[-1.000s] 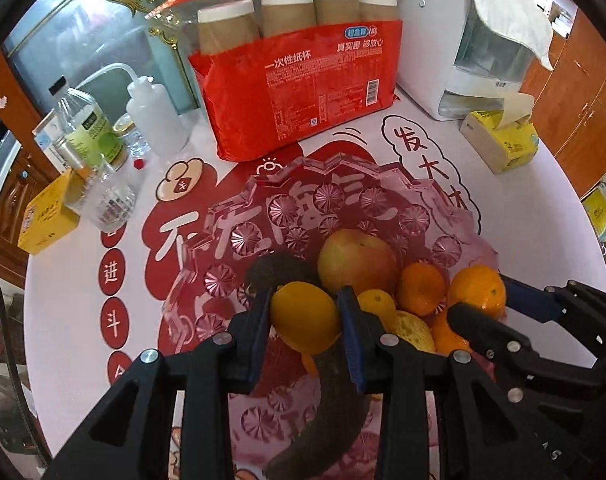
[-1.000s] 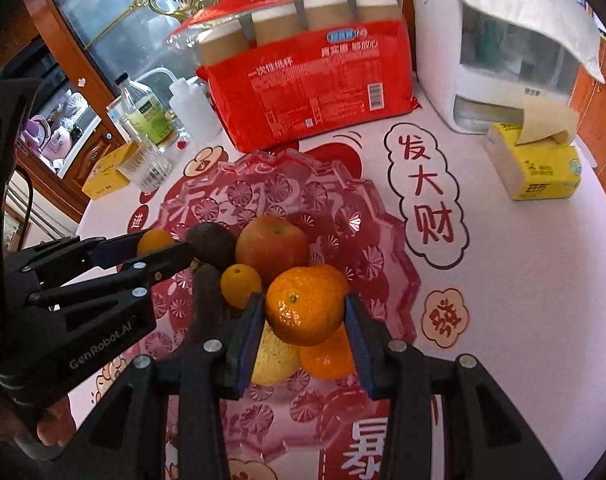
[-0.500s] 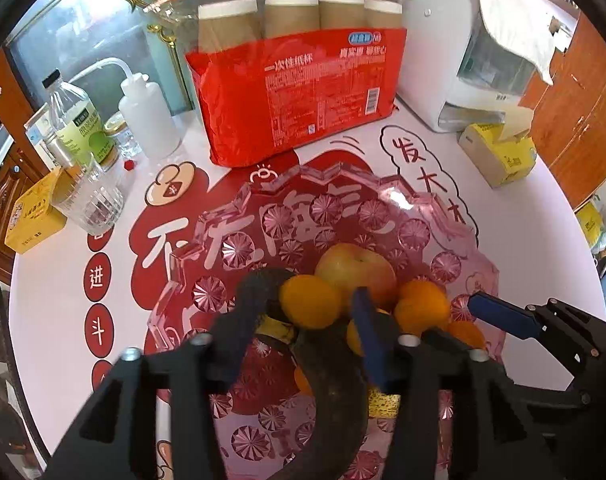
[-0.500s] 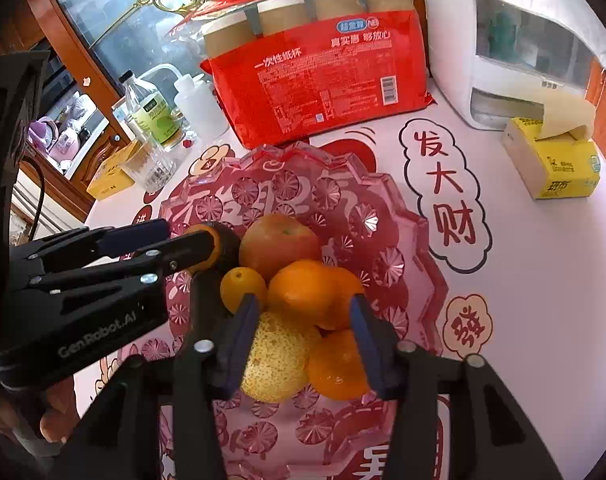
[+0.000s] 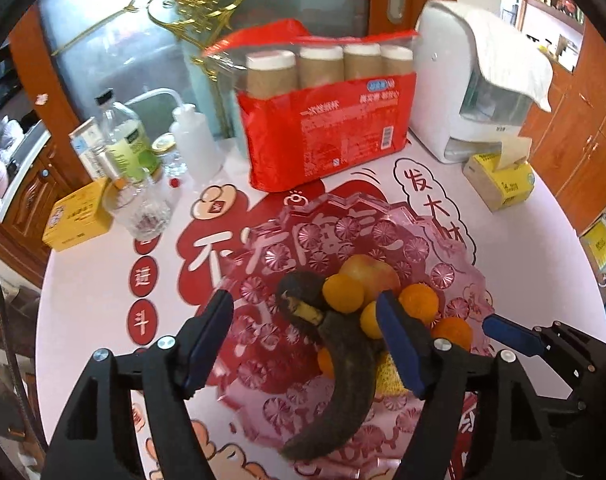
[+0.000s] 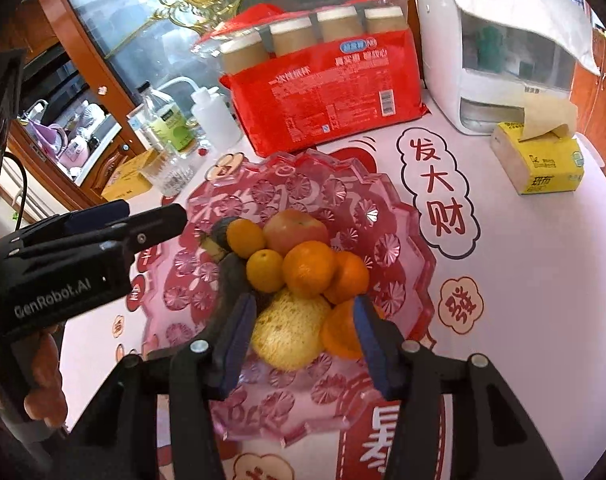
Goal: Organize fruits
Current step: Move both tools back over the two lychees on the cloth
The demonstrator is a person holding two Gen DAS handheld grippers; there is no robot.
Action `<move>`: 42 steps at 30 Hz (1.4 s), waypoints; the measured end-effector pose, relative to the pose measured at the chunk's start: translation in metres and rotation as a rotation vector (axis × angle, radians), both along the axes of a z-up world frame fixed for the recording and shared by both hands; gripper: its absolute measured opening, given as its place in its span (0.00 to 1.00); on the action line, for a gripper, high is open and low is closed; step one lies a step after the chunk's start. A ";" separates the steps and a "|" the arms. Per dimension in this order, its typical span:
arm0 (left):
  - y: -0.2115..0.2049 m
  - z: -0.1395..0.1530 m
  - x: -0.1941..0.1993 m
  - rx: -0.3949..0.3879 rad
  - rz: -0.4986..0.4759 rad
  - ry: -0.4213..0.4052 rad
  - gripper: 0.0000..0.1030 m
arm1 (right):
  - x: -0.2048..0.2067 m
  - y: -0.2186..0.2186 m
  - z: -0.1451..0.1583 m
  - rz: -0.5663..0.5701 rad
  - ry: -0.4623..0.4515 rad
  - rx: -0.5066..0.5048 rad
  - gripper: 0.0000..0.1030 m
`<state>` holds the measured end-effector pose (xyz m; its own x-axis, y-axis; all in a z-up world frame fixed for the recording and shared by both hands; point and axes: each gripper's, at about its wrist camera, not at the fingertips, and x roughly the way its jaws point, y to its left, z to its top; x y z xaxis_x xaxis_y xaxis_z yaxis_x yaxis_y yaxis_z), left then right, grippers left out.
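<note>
Wood cabinets and a glass door stand behind a round counter [image 5: 543,264] printed with red characters. At its middle sits a pink glass dish [image 6: 391,216] holding the fruit: an apple [image 6: 295,232], several oranges [image 6: 309,268], a yellow pear [image 6: 289,330] and a blackened banana [image 5: 345,380], all heaped together and touching.

Seen from its own camera, the left hand-held gripper [image 5: 305,340] hangs over the dish with its jaws opening; the banana and a small orange [image 5: 343,292] lie below between the blue pads, which press on neither. The right hand-held gripper [image 6: 303,338] is released too, its pads just beside the pear and a lower orange [image 6: 339,332] without squeezing them.

Behind the dish stand a red cup pack [image 5: 327,128], a white dispenser [image 5: 455,92], a tissue box [image 5: 499,180], bottles [image 5: 131,144] and a glass [image 5: 143,212].
</note>
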<state>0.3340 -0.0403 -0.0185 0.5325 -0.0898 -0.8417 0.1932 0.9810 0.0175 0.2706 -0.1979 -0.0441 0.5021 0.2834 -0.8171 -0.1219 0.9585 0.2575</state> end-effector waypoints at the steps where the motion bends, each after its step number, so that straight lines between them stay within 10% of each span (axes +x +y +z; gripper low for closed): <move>1: 0.002 0.004 -0.004 -0.003 0.004 -0.002 0.73 | -0.005 0.000 0.006 0.000 -0.010 0.001 0.50; 26: 0.064 0.114 -0.166 -0.073 0.109 -0.126 0.75 | -0.131 0.020 0.106 0.118 -0.208 0.056 0.50; 42: 0.063 -0.018 -0.199 0.013 0.057 0.065 0.79 | -0.153 0.045 0.026 0.211 -0.101 -0.027 0.50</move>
<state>0.1351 0.0224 -0.0370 0.4803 -0.0499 -0.8757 0.1383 0.9902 0.0194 0.1173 -0.1525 -0.0176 0.5133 0.3695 -0.7746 -0.3441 0.9155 0.2087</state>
